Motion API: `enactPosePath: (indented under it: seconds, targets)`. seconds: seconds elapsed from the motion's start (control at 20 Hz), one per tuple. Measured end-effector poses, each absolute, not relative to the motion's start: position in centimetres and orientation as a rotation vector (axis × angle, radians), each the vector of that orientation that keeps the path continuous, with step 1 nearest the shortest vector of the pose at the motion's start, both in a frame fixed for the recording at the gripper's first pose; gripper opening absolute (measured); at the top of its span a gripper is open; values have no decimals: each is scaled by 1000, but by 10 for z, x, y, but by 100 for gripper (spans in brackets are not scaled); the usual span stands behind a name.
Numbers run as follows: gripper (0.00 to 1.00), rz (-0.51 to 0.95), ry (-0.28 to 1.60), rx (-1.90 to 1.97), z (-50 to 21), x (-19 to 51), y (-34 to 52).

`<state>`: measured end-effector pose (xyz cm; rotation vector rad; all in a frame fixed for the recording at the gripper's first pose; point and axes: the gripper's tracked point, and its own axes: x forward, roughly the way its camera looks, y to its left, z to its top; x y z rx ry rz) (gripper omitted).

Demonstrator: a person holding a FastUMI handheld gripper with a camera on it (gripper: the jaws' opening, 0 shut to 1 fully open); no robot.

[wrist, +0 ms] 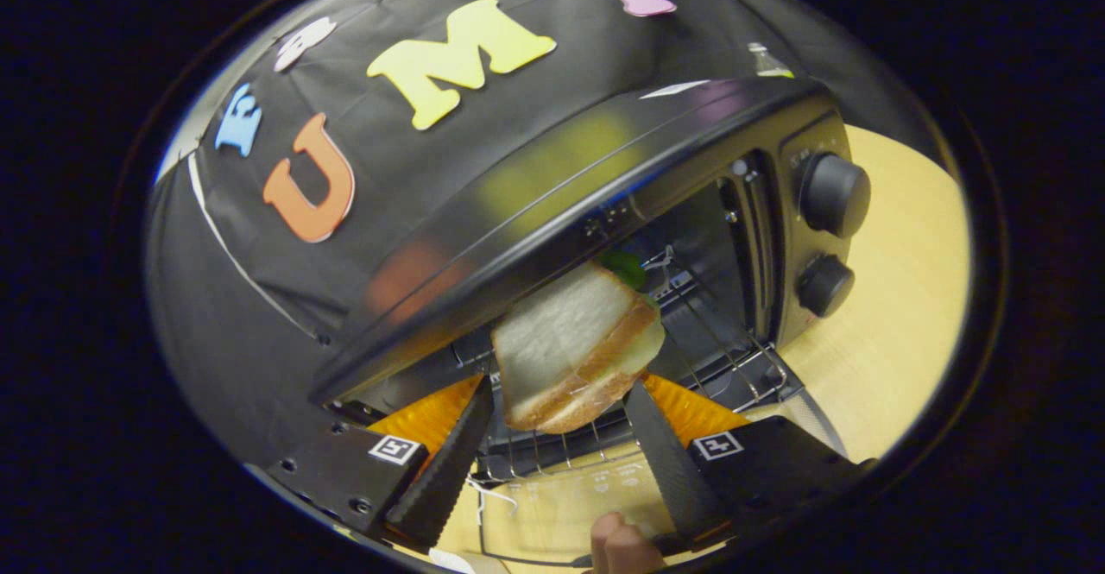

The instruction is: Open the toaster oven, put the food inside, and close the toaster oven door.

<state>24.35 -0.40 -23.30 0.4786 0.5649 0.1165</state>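
A black toaster oven [604, 177] stands on a light wooden table [898, 298] with its door [561, 492] swung down open below my fingers. My gripper [561, 388] is shut on a sandwich [574, 345] of white bread with a bit of green leaf at its far end. The sandwich hangs tilted just in front of the oven's mouth, above the wire rack [725, 341]. Both fingers [449, 462] press its near end from either side. The whole view is rolled, so the oven looks slanted.
Two round black knobs [833, 194] sit on the oven's panel beyond the right finger. A person's hand [621, 548] shows under the fingers, near the open door. Booth cloth hangs behind the oven. Bare tabletop lies past the knob side.
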Motion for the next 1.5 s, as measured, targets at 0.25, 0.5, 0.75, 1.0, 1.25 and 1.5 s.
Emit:
enactPosePath:
  seconds: [0.25, 0.5, 0.75, 1.0, 1.25, 1.5]
  targets:
    - [100, 186, 640, 133, -249, 231, 2]
    - [100, 139, 652, -152, -259, 223, -4]
    - [100, 145, 855, -299, -267, 179, -3]
    - [100, 140, 916, -168, -277, 157, -5]
    - [100, 158, 895, -149, -276, 124, -11]
    - [100, 85, 761, -51, -278, 92, -21]
